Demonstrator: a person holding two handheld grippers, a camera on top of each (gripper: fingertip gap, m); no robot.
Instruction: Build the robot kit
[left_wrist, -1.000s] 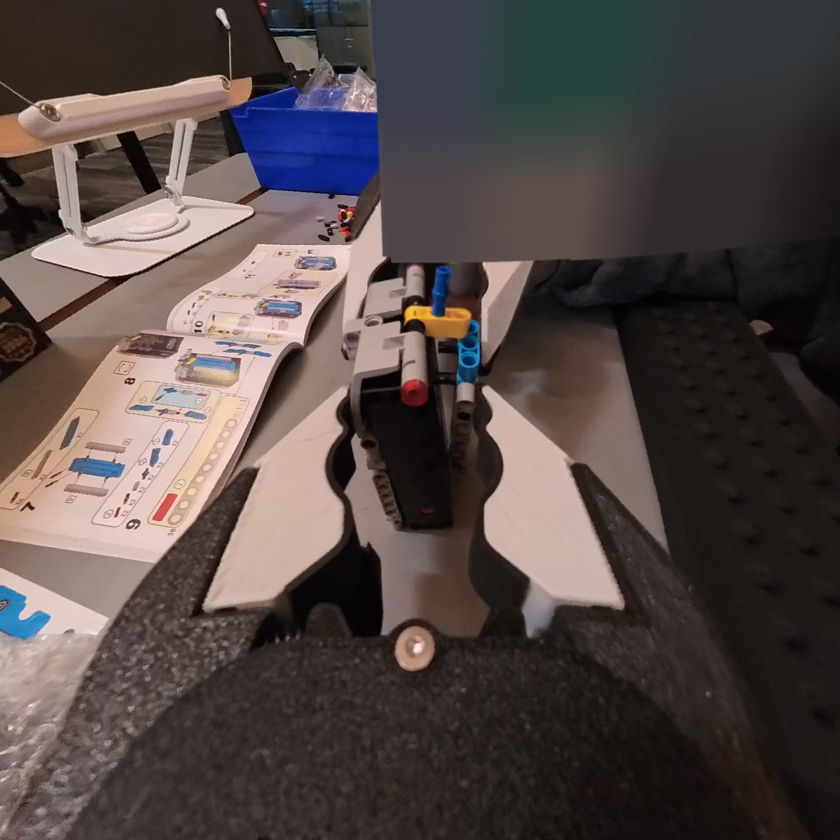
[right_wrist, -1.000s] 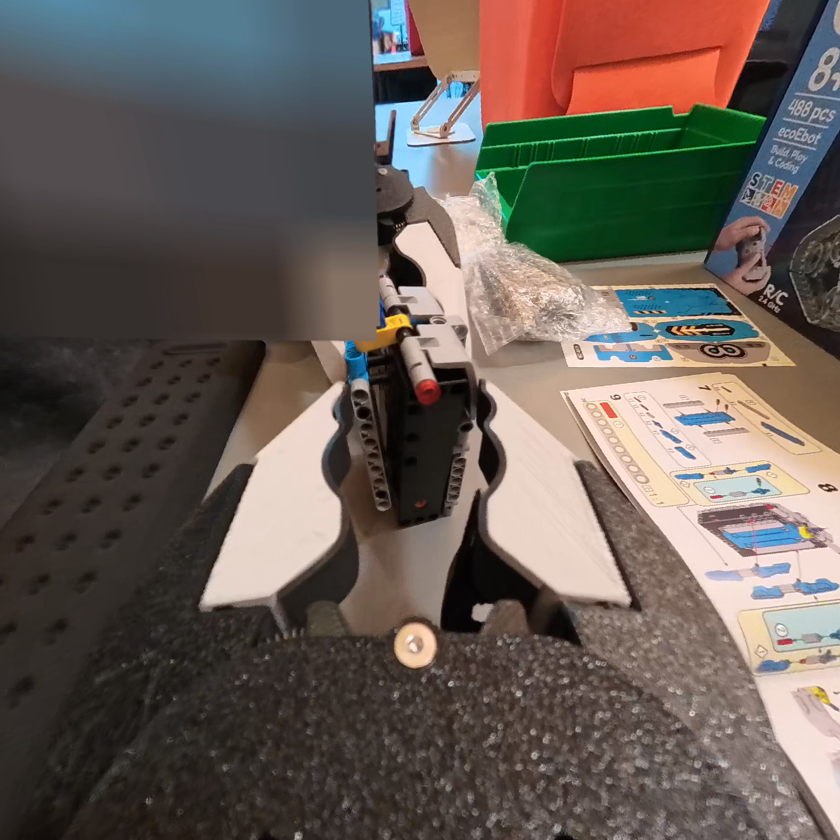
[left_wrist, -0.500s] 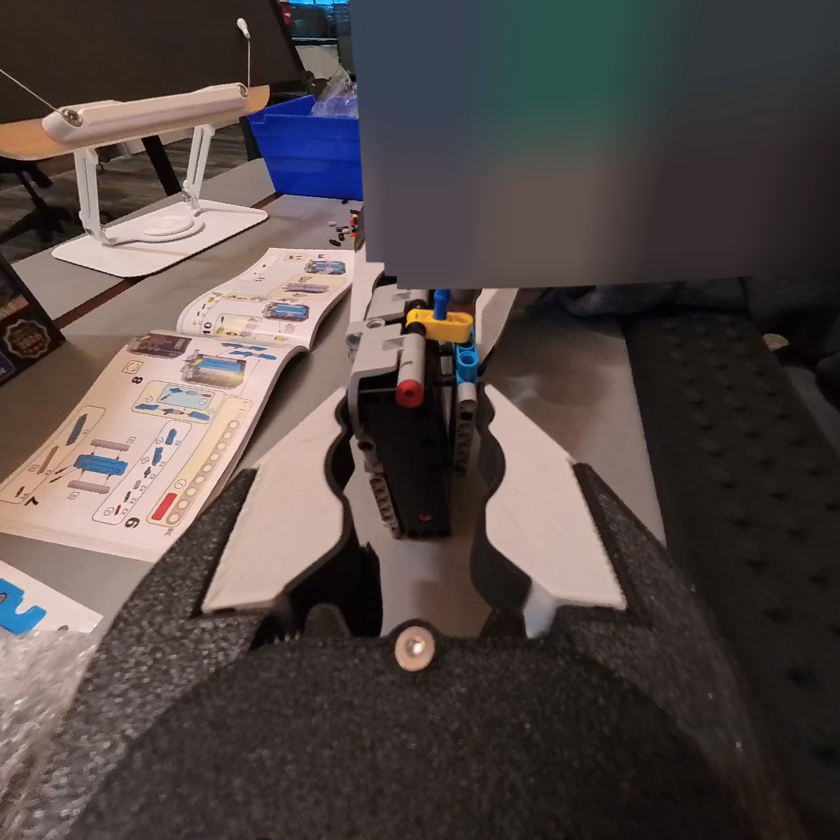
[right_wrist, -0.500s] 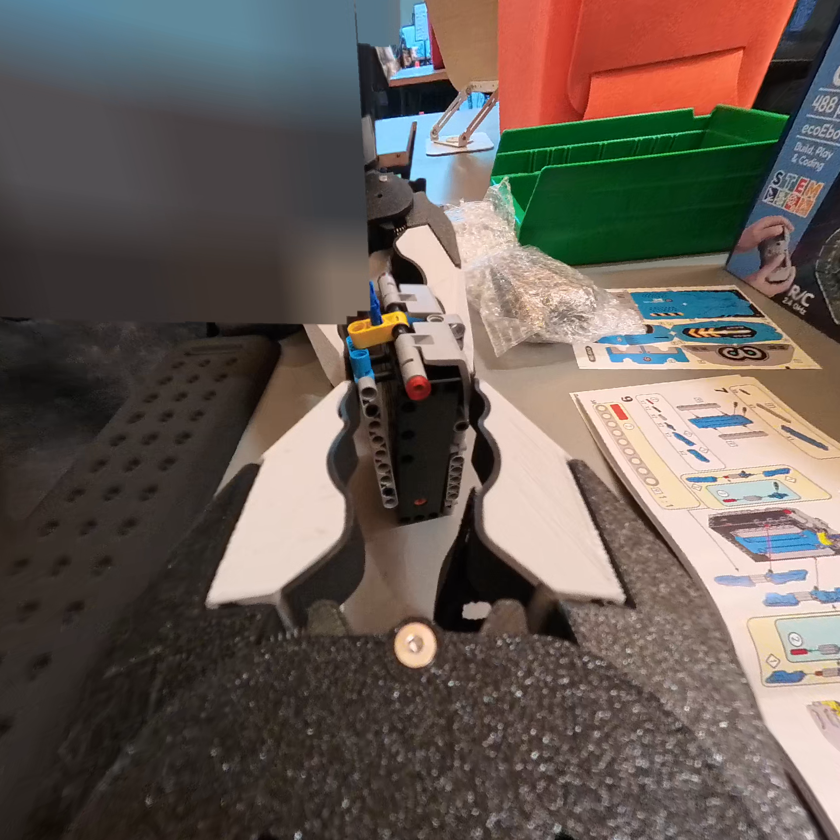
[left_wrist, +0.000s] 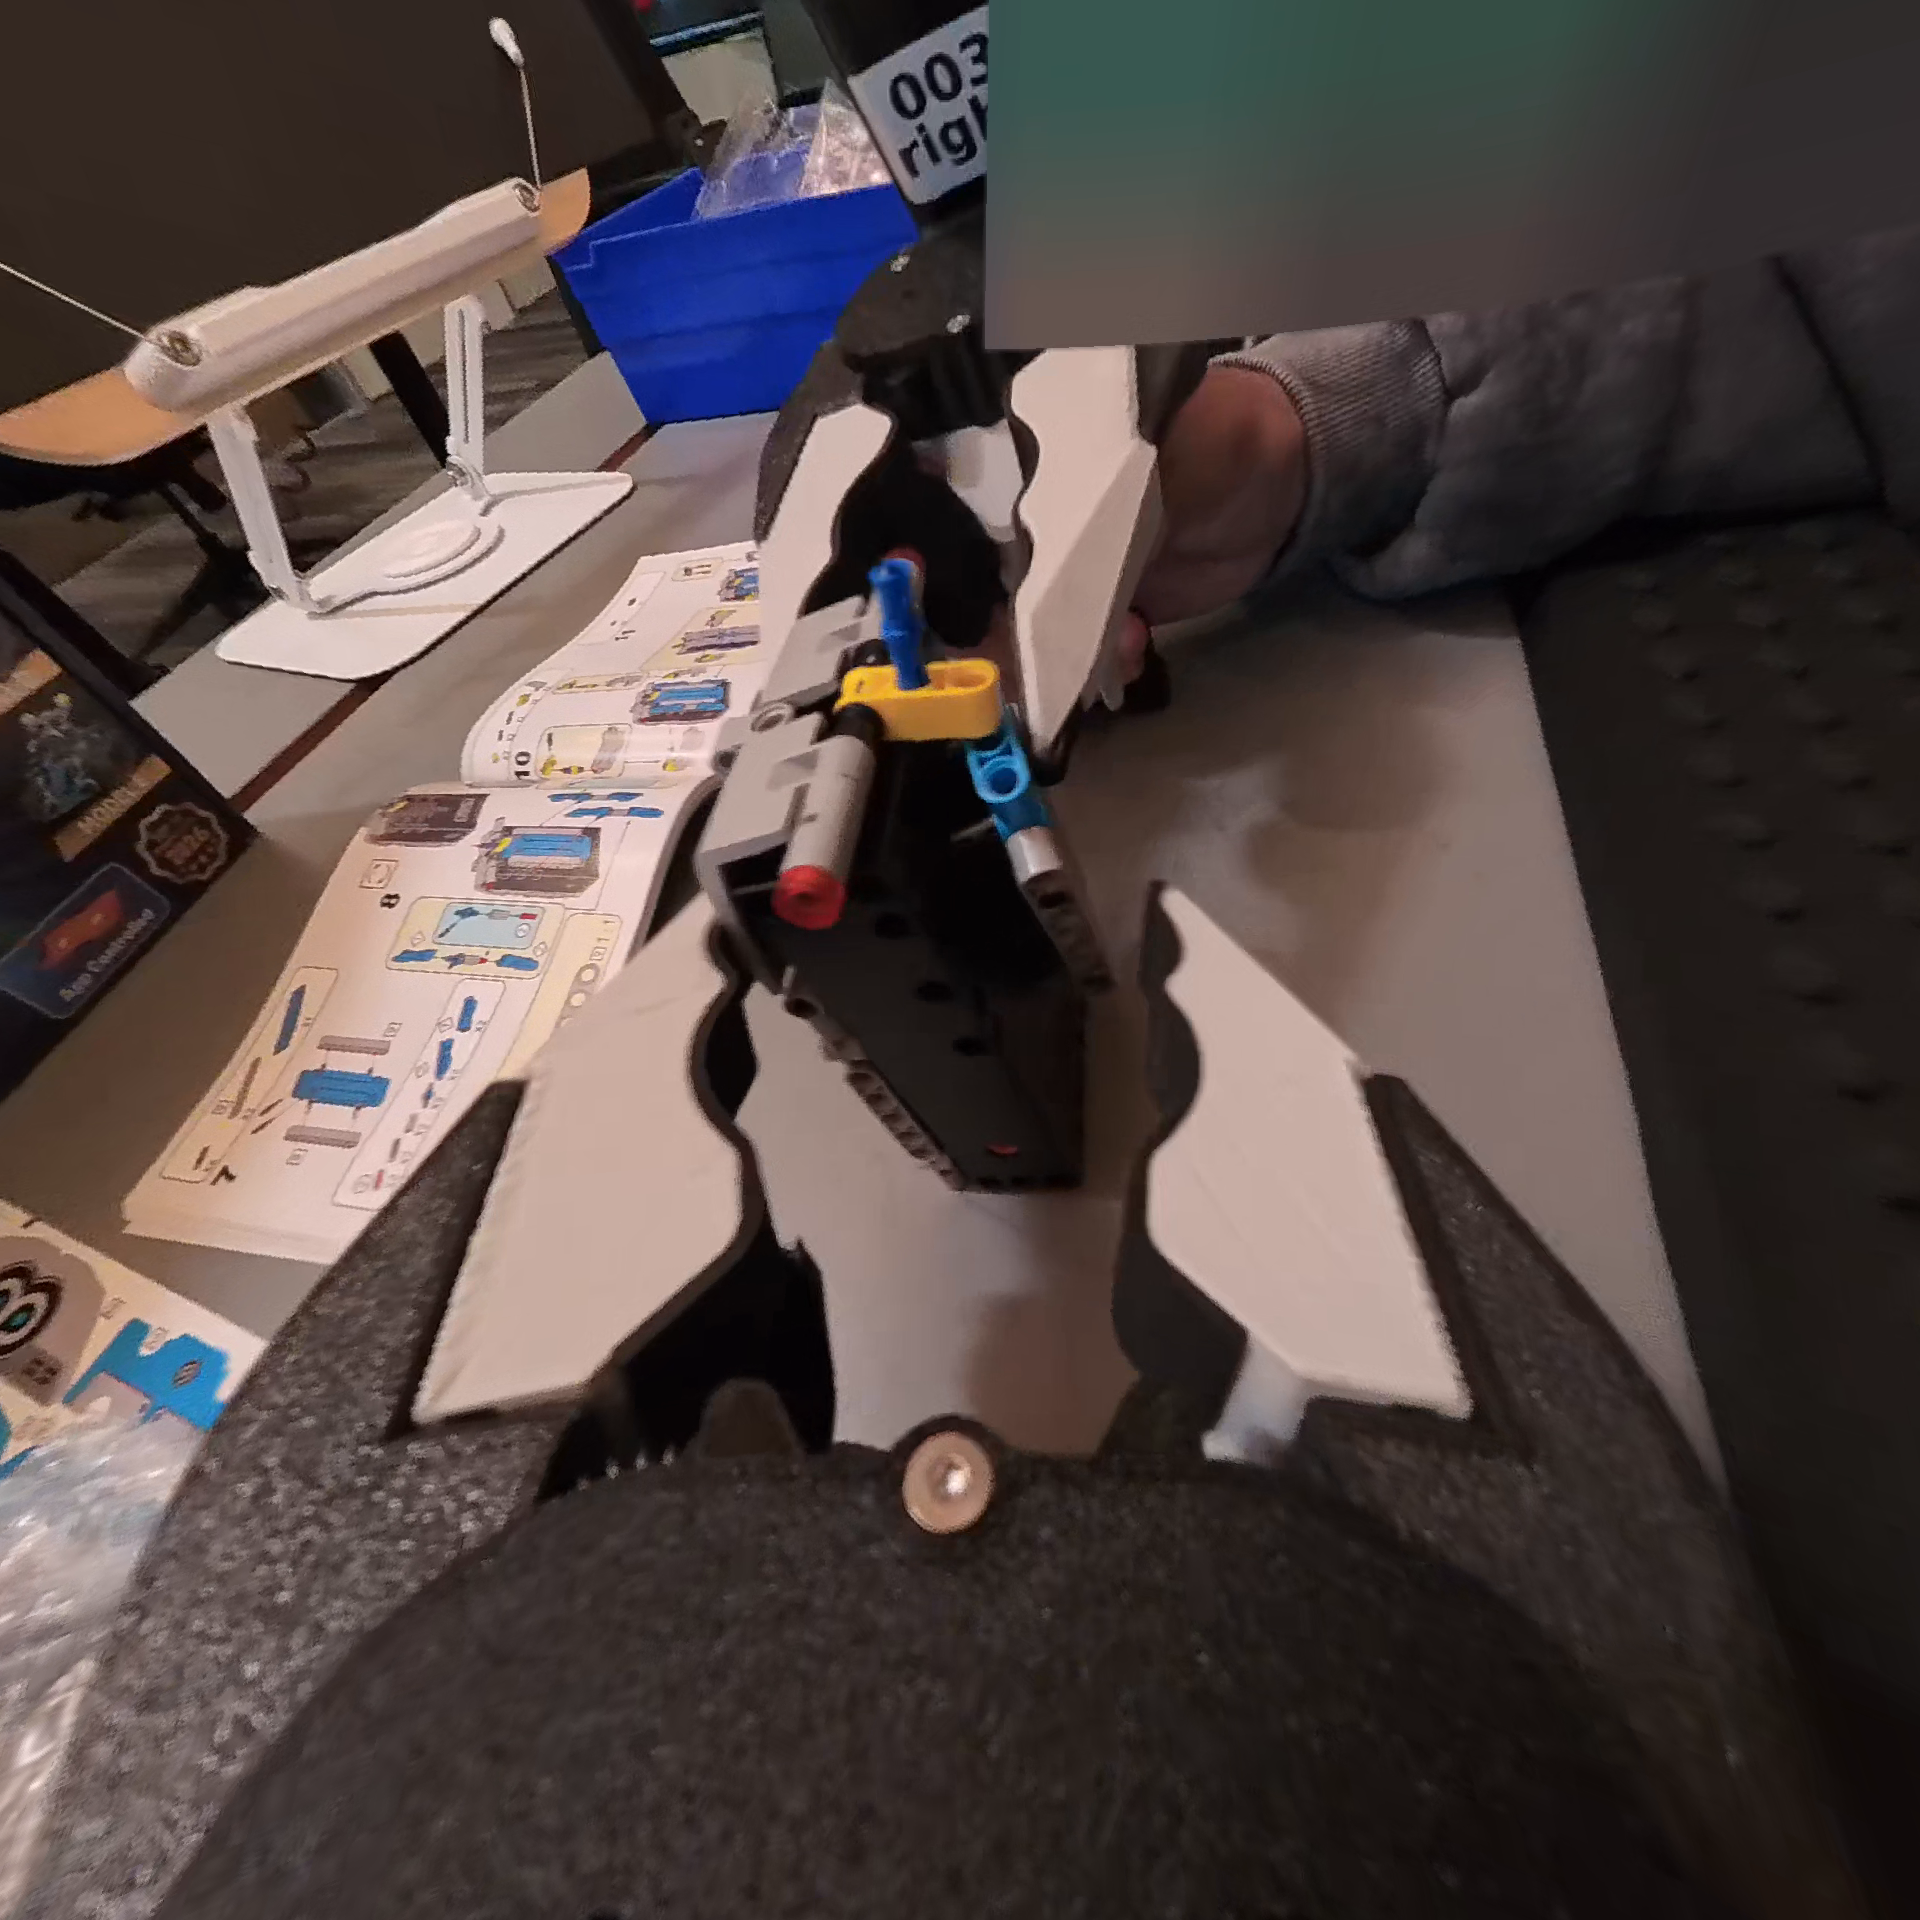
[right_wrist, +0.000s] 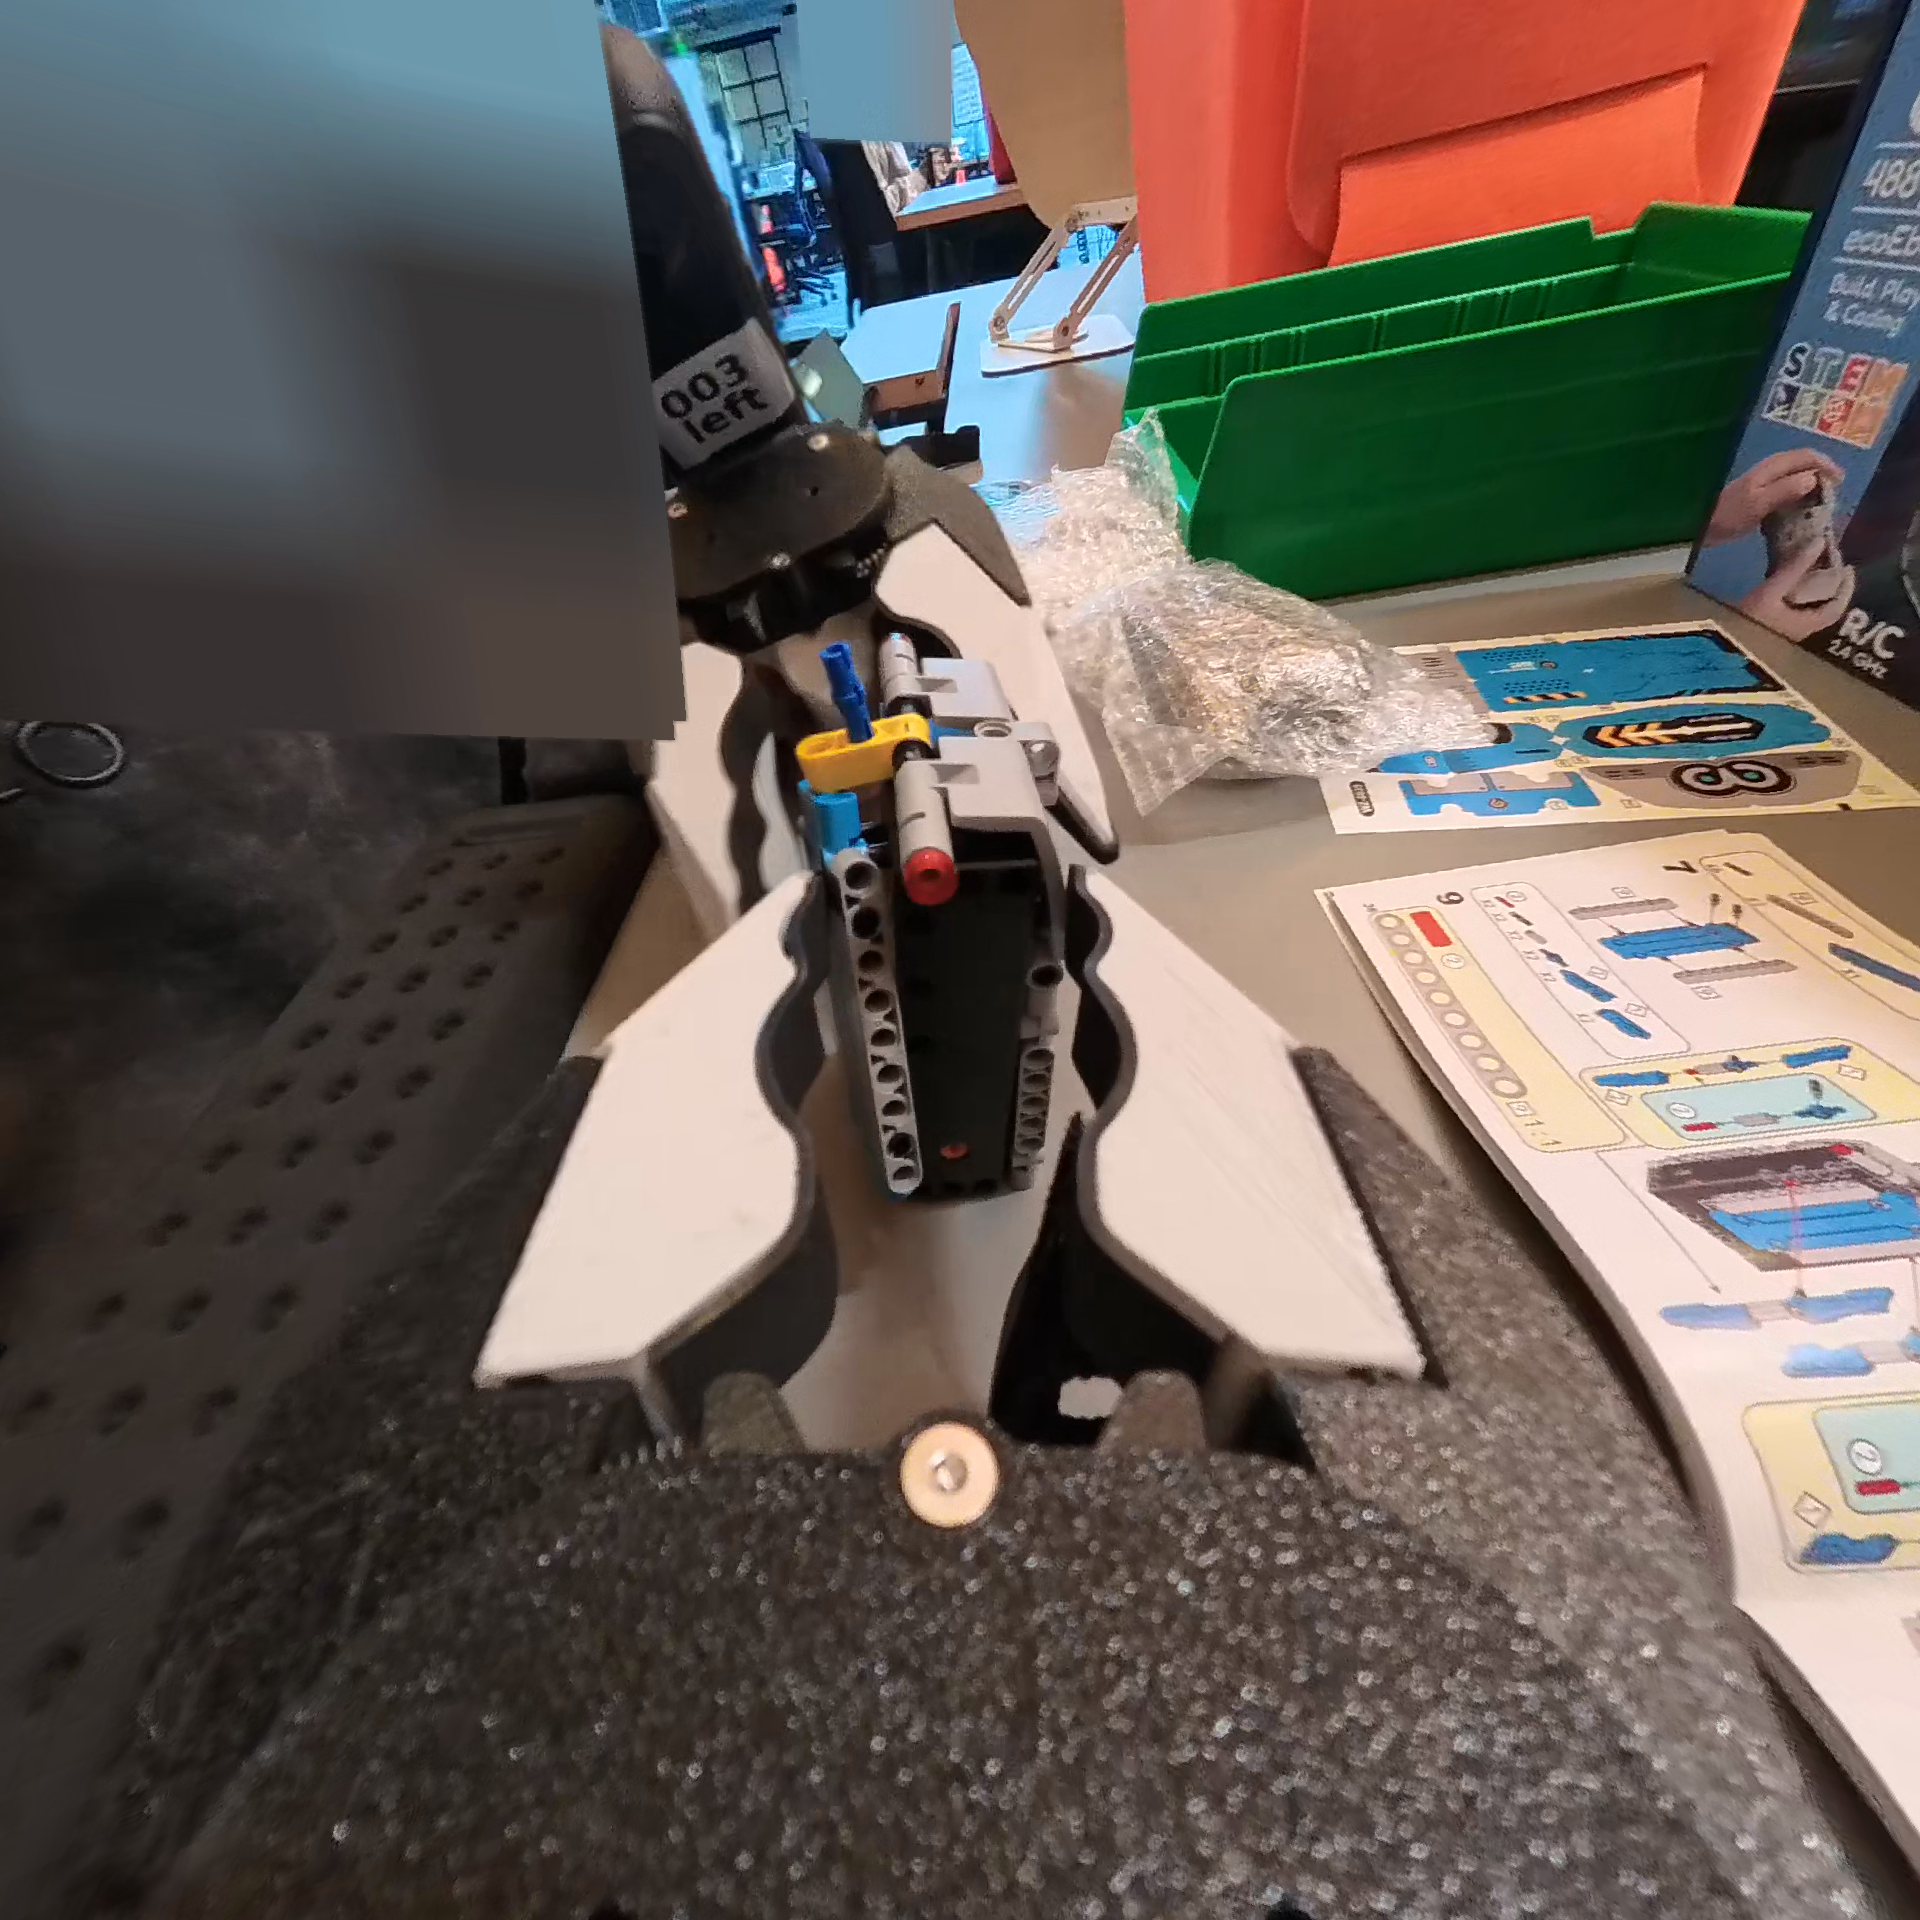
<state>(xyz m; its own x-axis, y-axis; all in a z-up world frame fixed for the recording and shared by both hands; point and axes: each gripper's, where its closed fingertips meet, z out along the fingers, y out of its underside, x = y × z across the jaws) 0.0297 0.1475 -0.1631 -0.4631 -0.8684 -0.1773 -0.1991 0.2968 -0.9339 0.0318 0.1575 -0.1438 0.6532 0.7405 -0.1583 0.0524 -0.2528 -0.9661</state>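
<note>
Wider now than a moment ago, the left gripper has let go. Its white fingers stand far apart around the near end of the black and grey toy-brick model with a yellow piece and a red-tipped rod. The left finger touches a grey corner and the right finger is clear of it. The model is tilted over the grey table. Its far end sits between the fingers of the right gripper, held by a person's hand in a grey sleeve. An open paper instruction booklet lies to the left, with a blue plastic bin well behind it. A black mat with dots lies on the right.

From the right wrist view, the right gripper is narrow and pinches the model on both sides (it carries the model alone). The booklet lies to the right. Behind it are a blue sticker sheet, crumpled clear bubble wrap and a green plastic bin.
</note>
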